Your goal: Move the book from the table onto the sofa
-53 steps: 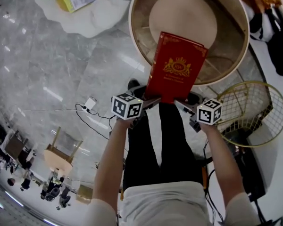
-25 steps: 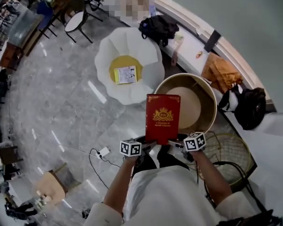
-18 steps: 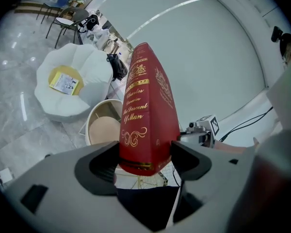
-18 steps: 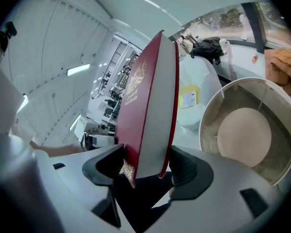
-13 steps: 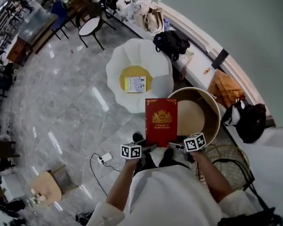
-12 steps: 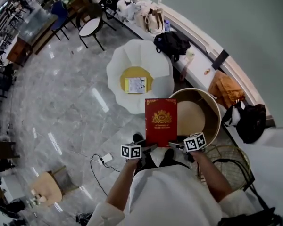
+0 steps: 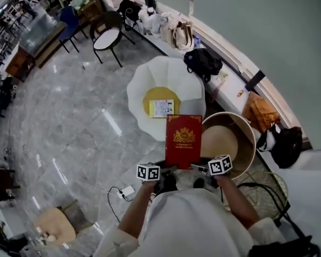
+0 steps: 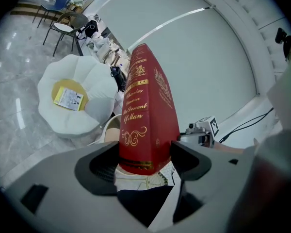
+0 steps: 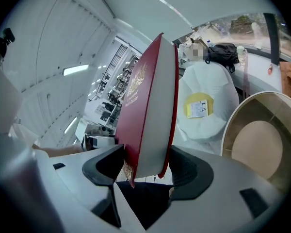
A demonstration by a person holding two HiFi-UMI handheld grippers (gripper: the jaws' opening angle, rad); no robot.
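A red hardcover book (image 7: 183,141) with gold print is held upright in the air, its top edge reaching the near rim of the white petal-shaped sofa (image 7: 144,84). My left gripper (image 7: 168,169) is shut on its lower left corner and my right gripper (image 7: 199,167) on its lower right. In the left gripper view the spine (image 8: 145,115) stands clamped in the left gripper (image 8: 146,158). The right gripper view shows the page edge (image 9: 153,115) pinched by the right gripper (image 9: 145,166). The sofa (image 8: 51,120) (image 9: 218,125) lies beyond the book.
A yellow cushion (image 7: 156,96) with a printed leaflet (image 7: 162,107) lies on the sofa seat. The round wooden table (image 7: 247,138) is right of the book, a gold wire basket (image 7: 267,189) nearer right. Bags (image 7: 202,60) line the curved ledge behind. A cable and plug (image 7: 127,191) lie on the marble floor.
The book, held by both grippers, has gone from over the round table leftward toward the sofa. The view has pulled back and the sofa now sits just beyond the book's top.
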